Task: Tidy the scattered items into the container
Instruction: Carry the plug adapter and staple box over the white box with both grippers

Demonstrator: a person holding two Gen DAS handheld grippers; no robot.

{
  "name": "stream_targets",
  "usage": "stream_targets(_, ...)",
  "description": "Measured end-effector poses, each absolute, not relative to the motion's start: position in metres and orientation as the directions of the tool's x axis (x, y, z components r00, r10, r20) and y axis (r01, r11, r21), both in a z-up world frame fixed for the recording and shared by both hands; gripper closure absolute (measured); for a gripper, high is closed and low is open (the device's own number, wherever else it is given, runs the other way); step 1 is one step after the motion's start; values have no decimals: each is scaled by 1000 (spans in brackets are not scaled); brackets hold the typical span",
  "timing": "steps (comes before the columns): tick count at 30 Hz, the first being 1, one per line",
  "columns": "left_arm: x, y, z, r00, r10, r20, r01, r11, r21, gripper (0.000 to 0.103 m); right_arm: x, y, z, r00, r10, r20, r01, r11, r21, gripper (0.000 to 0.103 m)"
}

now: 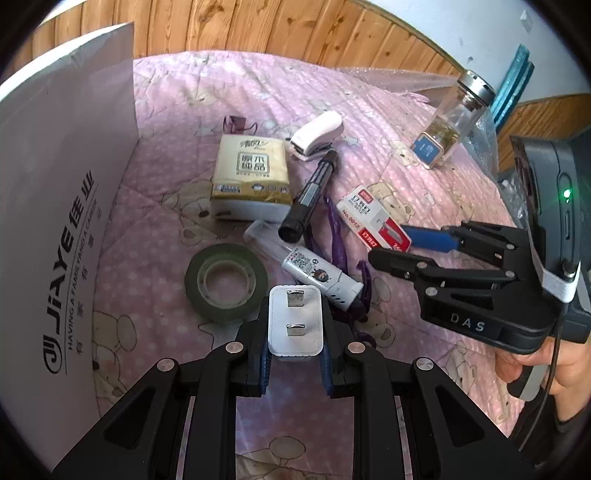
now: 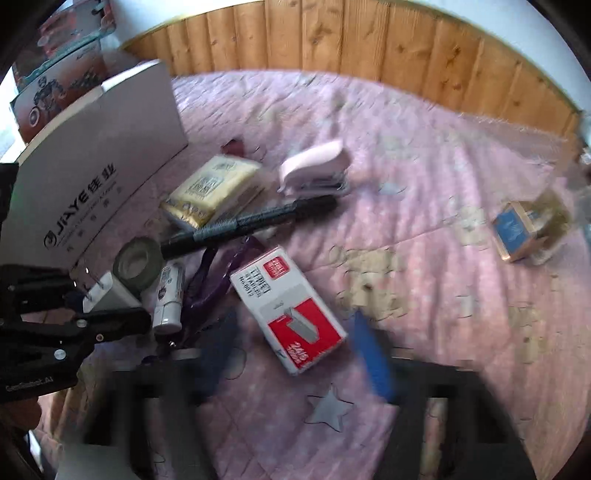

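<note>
My left gripper (image 1: 295,354) is shut on a white plug adapter (image 1: 295,321), prongs facing up, held above the pink bedspread (image 1: 166,229); it also shows in the right wrist view (image 2: 107,295). The white JIAYE box (image 1: 62,206) stands at the left. My right gripper (image 1: 410,245) is open, its fingers either side of a red and white staple box (image 2: 288,310). Scattered around are a tape roll (image 1: 226,282), a tissue pack (image 1: 251,177), a black marker (image 1: 312,195), a white stapler (image 1: 317,136) and a small white tube (image 1: 321,277).
A glass jar (image 1: 454,118) lies at the far right of the bed. A purple cord (image 1: 336,236) runs under the tube. Wooden panelling (image 1: 258,26) backs the bed. Toy boxes (image 2: 55,74) stand behind the white box.
</note>
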State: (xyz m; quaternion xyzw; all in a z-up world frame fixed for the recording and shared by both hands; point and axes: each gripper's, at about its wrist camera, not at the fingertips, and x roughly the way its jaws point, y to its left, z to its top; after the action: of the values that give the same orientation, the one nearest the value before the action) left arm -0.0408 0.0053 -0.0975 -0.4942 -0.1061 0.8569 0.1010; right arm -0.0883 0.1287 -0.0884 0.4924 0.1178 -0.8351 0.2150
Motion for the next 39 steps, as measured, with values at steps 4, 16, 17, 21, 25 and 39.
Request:
stream_targets(4, -42, 3, -90, -501, 287, -816, -66, -953, -295, 82, -86, 132, -84, -415, -236, -878, 466, -885, 18, 64)
stream_targets(16, -30, -14, -42, -584, 276, -764, -42, -950, -310, 82, -79, 141, -49, -448, -298, -843, 387, -915, 118, 64)
stream_targets(17, -29, -15, -40, -588, 273, -761, -41, -950, -309, 82, -77, 138, -47, -450, -300, -841, 389, -914, 117, 64)
stream_targets(21, -24, -15, -30, -608, 242, -756, -33, -959, -281, 82, -68, 135, -37, -459, -308, -833, 400, -909, 115, 64)
stream_targets(25, -19, -14, -21, -628, 210, -750, -33, -969, -244, 82, -59, 127, -27, -478, -323, -817, 409, -905, 119, 64)
stream_targets(39, -3, -26, 8, -677, 195, -710, -28, -970, -240, 82, -28, 106, 1, -510, -353, -784, 435, -893, 120, 64)
